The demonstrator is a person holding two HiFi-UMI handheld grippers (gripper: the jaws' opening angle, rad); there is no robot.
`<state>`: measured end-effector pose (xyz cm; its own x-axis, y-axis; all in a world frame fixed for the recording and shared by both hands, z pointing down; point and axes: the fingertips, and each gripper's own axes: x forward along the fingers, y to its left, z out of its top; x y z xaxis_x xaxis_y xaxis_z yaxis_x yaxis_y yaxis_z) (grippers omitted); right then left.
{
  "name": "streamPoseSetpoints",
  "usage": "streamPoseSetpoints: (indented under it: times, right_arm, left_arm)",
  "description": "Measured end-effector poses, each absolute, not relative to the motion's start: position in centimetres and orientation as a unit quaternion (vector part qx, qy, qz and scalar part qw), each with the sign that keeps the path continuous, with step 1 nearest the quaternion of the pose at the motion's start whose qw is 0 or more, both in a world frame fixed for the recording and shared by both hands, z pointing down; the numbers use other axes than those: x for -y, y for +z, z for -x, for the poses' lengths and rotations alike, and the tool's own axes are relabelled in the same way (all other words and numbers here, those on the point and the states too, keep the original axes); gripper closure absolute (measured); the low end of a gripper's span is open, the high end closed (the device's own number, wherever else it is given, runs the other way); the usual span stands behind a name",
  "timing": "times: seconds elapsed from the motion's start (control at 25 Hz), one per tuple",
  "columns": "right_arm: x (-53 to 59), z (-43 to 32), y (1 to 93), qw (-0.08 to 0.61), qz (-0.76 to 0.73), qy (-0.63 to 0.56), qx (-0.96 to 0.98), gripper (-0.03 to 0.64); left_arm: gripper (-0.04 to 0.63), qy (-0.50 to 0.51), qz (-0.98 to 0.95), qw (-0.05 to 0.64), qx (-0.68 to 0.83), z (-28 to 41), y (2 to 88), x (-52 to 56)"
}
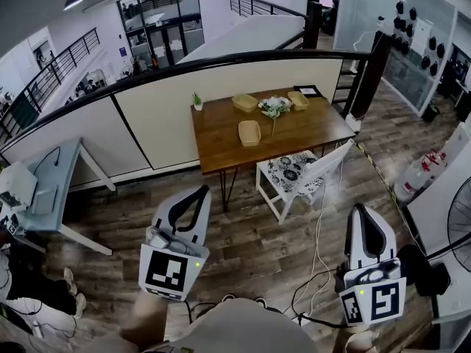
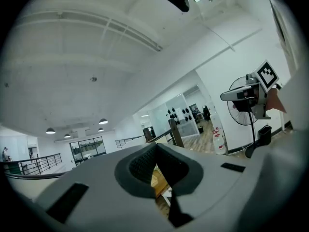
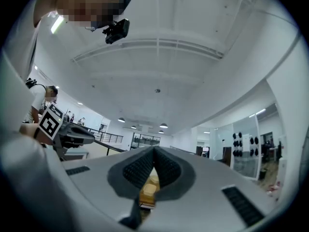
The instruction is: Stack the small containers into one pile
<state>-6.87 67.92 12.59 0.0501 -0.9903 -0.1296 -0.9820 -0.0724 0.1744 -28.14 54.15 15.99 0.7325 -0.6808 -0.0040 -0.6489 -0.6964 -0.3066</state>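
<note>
Three small tan containers lie apart on the wooden table (image 1: 221, 134): one at the back left (image 1: 245, 102), one at the back right (image 1: 298, 99) and one near the front (image 1: 249, 132). Both grippers hang over the floor, well short of the table. My left gripper (image 1: 203, 190) is shut with nothing in it, and so is my right gripper (image 1: 359, 207). In the left gripper view the closed jaws (image 2: 157, 147) leave a slit that shows a strip of table. In the right gripper view a tan container (image 3: 148, 189) shows below the closed jaws (image 3: 154, 150).
A white chair (image 1: 298, 173) with a patterned cushion stands at the table's front edge. A vase of flowers (image 1: 275, 107), a small plant (image 1: 197, 101) and a black frame (image 1: 307, 90) share the tabletop. Cables (image 1: 316, 271) run across the floor; a grey desk (image 1: 55, 190) stands left, a fan (image 1: 460, 223) right.
</note>
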Motion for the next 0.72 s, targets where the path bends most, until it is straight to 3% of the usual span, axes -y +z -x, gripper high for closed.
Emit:
streamPoseSetpoints:
  times: [0.52,0.56,0.6,0.64,0.72]
  right_arm:
    - [-69.3,1.5,14.2,-0.006,-0.726,-0.101,0.680,0.603]
    - [-69.3,1.0,13.9,-0.016,-0.730,-0.104,0.675,0.434]
    - [-69.3,0.6,13.7,-0.024,-0.731,-0.107,0.674,0.281]
    - [-69.2,0.3,13.6,-0.027,-0.730,-0.109,0.674,0.236]
    - [-68.8,0.0,13.8,-0.023,-0.727,-0.110,0.677,0.230]
  left_arm:
    - [0.591,-0.045,0.903,0.105,-0.415,25.3,17.9,-56.4]
    - [0.571,-0.039,0.899,0.101,-0.425,25.4,17.8,-56.3]
    - [0.454,-0.034,0.895,0.098,-0.434,25.5,17.5,-56.2]
    - [0.332,-0.027,0.892,0.095,-0.441,25.5,17.2,-56.1]
    - [0.255,-0.014,0.886,0.092,-0.454,25.7,16.8,-55.7]
